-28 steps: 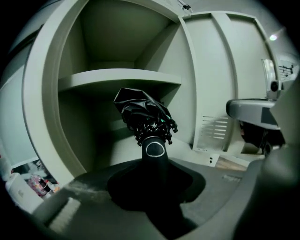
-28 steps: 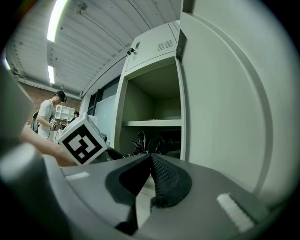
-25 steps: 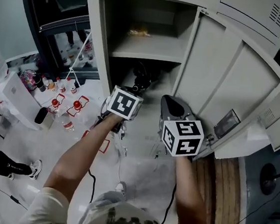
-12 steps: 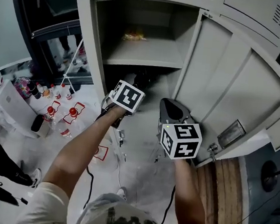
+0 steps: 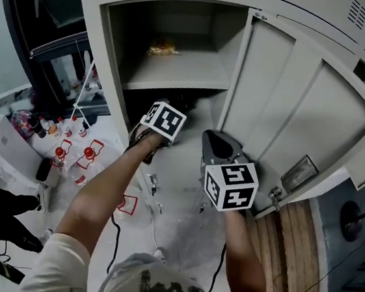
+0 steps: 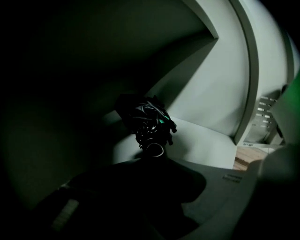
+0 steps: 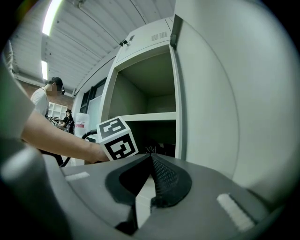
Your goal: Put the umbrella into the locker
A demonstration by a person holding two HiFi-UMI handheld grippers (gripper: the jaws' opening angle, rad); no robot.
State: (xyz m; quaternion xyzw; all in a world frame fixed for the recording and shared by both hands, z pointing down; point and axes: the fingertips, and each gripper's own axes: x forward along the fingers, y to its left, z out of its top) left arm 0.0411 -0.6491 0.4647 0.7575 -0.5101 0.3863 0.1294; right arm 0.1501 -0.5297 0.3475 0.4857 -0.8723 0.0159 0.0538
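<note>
Left gripper [image 6: 152, 158] is down inside the locker [image 5: 109, 81], in the dark compartment under the shelf [image 5: 177, 76]. Its fingers are about half closed on the near end of the umbrella [image 6: 147, 123], pinched right at the tips as far as this dim view shows, and they have just eased a touch wider. The umbrella runs straight on from the fingers, long axis pointing deeper in toward the back wall, body low over the locker floor [image 6: 206, 140]. So the left hand has it, and the drop spot looks to be directly beneath. Right gripper [image 7: 151, 159] hangs outside beside the open door [image 5: 285, 108], fingers closed together on nothing, farther from the umbrella. Letting go looks like the next call.
</note>
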